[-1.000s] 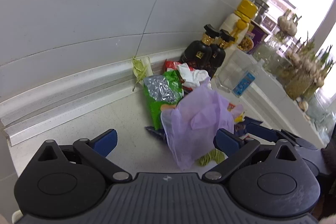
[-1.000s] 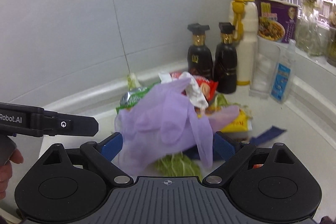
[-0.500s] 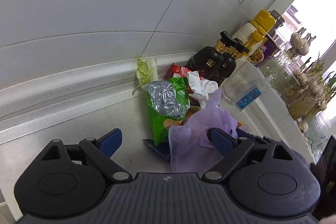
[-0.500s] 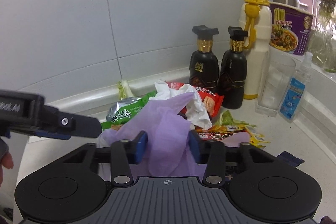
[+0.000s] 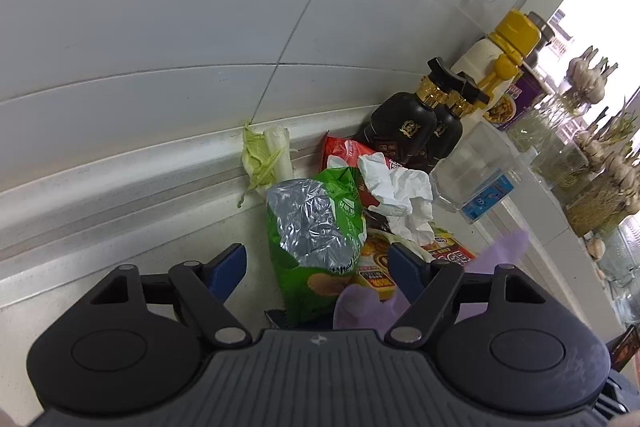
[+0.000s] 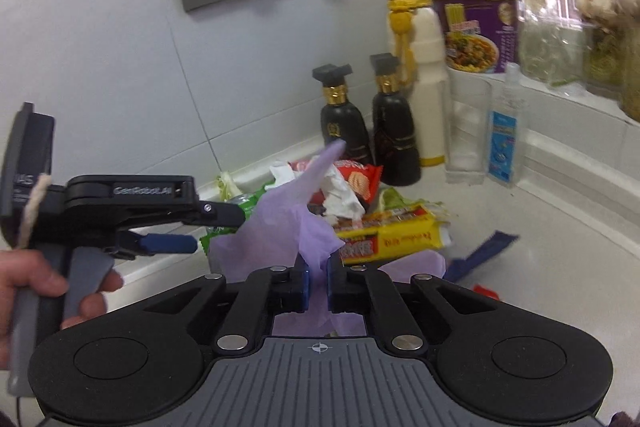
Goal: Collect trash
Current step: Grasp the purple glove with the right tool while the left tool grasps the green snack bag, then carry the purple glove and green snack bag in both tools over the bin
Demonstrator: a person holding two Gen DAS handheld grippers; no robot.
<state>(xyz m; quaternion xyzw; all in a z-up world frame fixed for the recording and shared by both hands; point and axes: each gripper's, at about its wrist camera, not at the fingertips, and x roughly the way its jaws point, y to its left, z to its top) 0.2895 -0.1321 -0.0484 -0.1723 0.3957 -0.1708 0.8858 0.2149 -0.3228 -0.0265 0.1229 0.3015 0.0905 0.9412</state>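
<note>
1. Right gripper [image 6: 318,281]: pads clamped tight on a fold of purple plastic bag [image 6: 288,223]; bag bunches up above the pads, one corner sticking up toward the dark bottles [image 6: 346,125].
2. Left gripper [image 5: 316,267]: jaws closing, still apart, either side of the green chip bag [image 5: 316,227]; no pad pressing on it.
3. Trash heaped on the white counter [image 6: 560,267] near the wall: green chip bag, crumpled white tissue [image 5: 398,185], red wrapper [image 6: 360,179], yellow noodle packet [image 6: 396,233].
4. Cabbage leaf [image 5: 266,157] leaning on the backsplash ledge, just behind the heap.
5. Dark blue wrapper strip [image 6: 480,253] lying apart, right of the heap.
6. Hand [image 6: 44,291] on the left tool's trigger, seen at the left edge of the right wrist view.
</note>
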